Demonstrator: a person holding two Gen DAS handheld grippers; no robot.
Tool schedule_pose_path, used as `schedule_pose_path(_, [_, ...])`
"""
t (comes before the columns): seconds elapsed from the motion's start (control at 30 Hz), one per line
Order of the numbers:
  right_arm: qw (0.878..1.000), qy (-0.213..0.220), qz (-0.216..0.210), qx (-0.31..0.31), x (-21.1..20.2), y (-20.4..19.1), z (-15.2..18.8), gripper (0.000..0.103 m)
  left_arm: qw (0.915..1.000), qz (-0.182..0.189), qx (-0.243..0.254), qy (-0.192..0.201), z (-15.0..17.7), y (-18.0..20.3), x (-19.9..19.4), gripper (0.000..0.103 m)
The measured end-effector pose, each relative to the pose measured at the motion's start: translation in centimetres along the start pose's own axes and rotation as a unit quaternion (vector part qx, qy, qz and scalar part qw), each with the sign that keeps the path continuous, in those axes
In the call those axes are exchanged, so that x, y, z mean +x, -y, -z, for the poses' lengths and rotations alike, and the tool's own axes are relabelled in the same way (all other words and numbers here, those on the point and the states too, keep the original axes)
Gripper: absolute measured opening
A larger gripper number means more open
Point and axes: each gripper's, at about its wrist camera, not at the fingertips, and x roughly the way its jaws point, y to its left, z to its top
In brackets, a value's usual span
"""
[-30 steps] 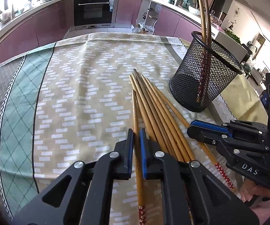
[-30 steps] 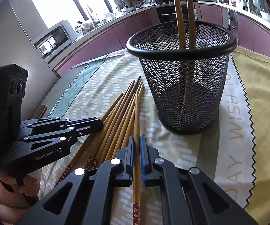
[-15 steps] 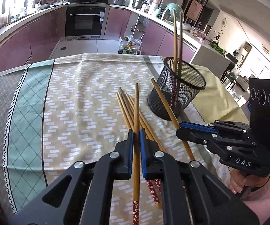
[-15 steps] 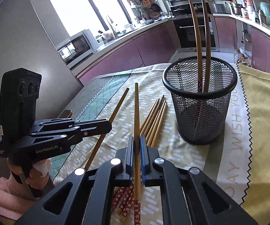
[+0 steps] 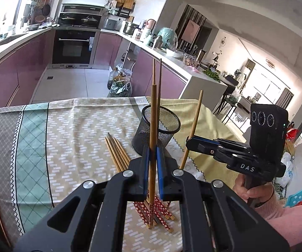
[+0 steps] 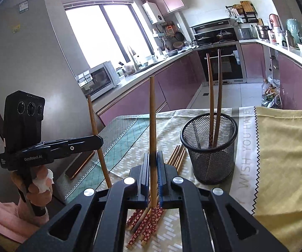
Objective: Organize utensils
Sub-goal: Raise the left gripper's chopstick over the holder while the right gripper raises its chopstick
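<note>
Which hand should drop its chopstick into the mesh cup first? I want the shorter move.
Probably the right gripper: the mesh cup stands on its side, while the left gripper is farther off.

Patterned tablecloth (image 5: 71, 126), built-in oven (image 5: 73, 48), microwave (image 6: 100, 78), fridge (image 6: 31, 63), bright window (image 6: 109, 33)

2 wooden chopsticks (image 6: 213, 105) with red flowered ends already stand in the black mesh cup (image 6: 210, 159), which sits upright on the tablecloth near its yellow far-right part. The rest of the chopsticks (image 5: 117, 153) lie bunched flat just left of the cup. 2 more are lifted, nearly upright: 1 (image 5: 153, 134) and another (image 6: 152, 138).
</note>
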Motion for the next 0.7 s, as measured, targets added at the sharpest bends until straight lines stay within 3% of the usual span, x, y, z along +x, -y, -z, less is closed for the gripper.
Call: schedule_pose_path(0.7, [0.994,0.09,0.025,-0.053,-4.2,0.2,-7.5,0.006,0.9939,0.014,0.04,0.102,-8.7,3.8,-1.3,0.007])
